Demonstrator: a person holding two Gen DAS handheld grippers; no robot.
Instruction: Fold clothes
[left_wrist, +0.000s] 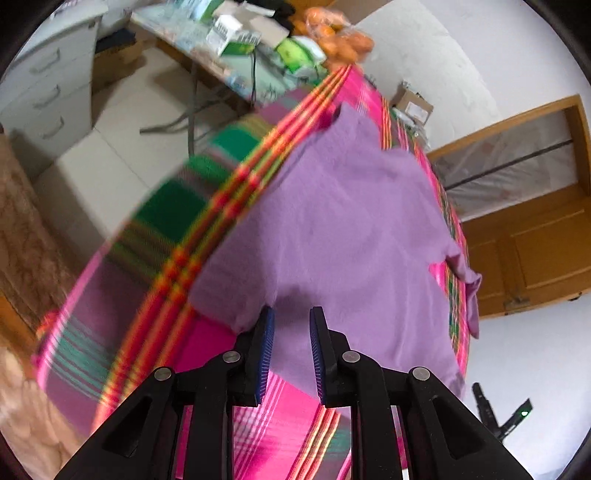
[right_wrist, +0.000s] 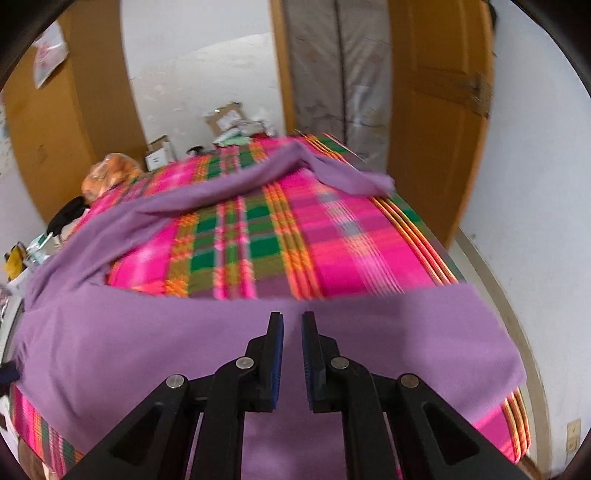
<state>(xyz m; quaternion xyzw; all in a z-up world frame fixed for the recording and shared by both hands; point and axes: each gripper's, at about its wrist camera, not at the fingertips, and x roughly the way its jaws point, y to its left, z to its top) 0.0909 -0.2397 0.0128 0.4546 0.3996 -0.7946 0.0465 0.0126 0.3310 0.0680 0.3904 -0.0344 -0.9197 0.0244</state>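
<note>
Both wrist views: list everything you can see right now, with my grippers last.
purple garment: one, spread over the blanket, one sleeve lying out across the plaid.
plaid blanket: one, pink, green and orange, covering the work surface.
side table: one, pale top, cluttered with green and white boxes.
orange bag: one, at the far end of the blanket.
cardboard boxes: a few, brown, on the floor by the wall.
drawer unit: one, white, beside the side table.
wooden doors: orange-brown, in the walls.
left gripper: black with blue pads, open, over the garment's edge.
right gripper: same build, narrowly open, above the garment.
</note>
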